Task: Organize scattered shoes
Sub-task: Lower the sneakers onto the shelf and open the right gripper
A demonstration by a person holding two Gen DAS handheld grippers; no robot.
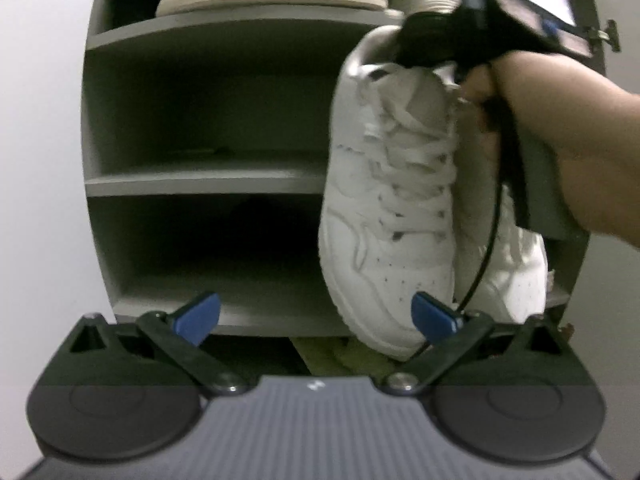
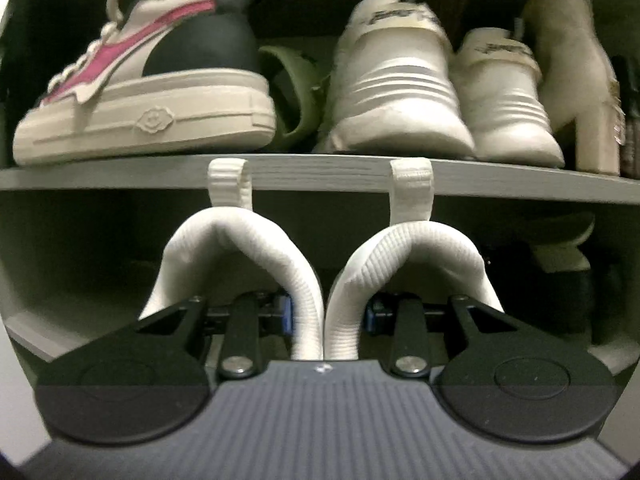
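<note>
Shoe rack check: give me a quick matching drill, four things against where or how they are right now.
Things:
1 white sneaker pair
2 pink-striped sneaker
3 left gripper
4 green slide

States:
A open, holding nothing
B upper shelf, far left
C hanging toes-down from the right gripper
D upper shelf, behind the pink-striped sneaker's heel

Pairs: 1-C, 2-B, 3-A, 4-D

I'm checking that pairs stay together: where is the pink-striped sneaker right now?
In the right wrist view, the pink-striped sneaker lies on the upper shelf at the left, beside a green slide and left of two white sneakers.
</note>
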